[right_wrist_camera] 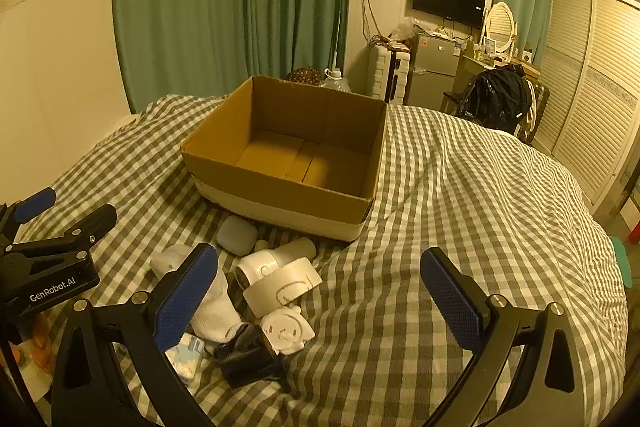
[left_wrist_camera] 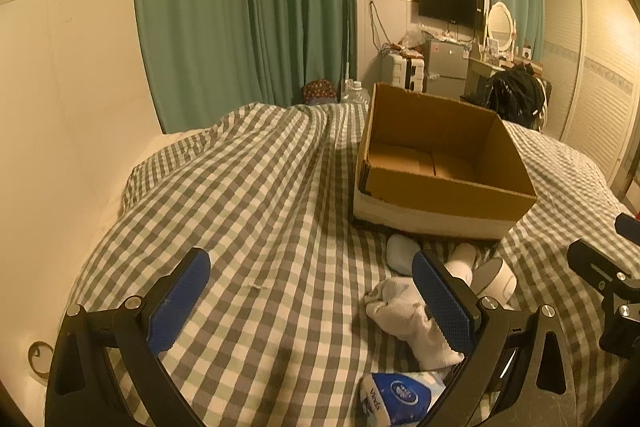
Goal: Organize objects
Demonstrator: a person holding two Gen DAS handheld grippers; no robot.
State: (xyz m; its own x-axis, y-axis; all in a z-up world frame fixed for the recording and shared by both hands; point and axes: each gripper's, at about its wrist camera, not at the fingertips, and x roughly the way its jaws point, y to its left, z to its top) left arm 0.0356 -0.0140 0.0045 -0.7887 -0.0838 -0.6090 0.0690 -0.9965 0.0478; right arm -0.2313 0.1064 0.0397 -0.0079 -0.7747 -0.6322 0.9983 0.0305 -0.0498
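Both hand-held grippers gaping, nothing held: left [left_wrist_camera: 310,301]; right [right_wrist_camera: 320,297]; cardboard box [right_wrist_camera: 280,183] beyond.

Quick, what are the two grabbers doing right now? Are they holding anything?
Left gripper: open, holding nothing, over the bed.
Right gripper: open, holding nothing, near the tape roll.

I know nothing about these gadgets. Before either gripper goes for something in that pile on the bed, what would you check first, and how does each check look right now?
1. Cardboard box open and empty: ok.
2. Left gripper open, holding nothing: ok.
3. Right gripper open, holding nothing: ok.
4. Tape roll lying on top, easy to reach: ok.
5. White sock free of the left gripper's finger in front of it: cannot tell.
6. Box sitting level on the rumpled checked blanket: cannot tell.
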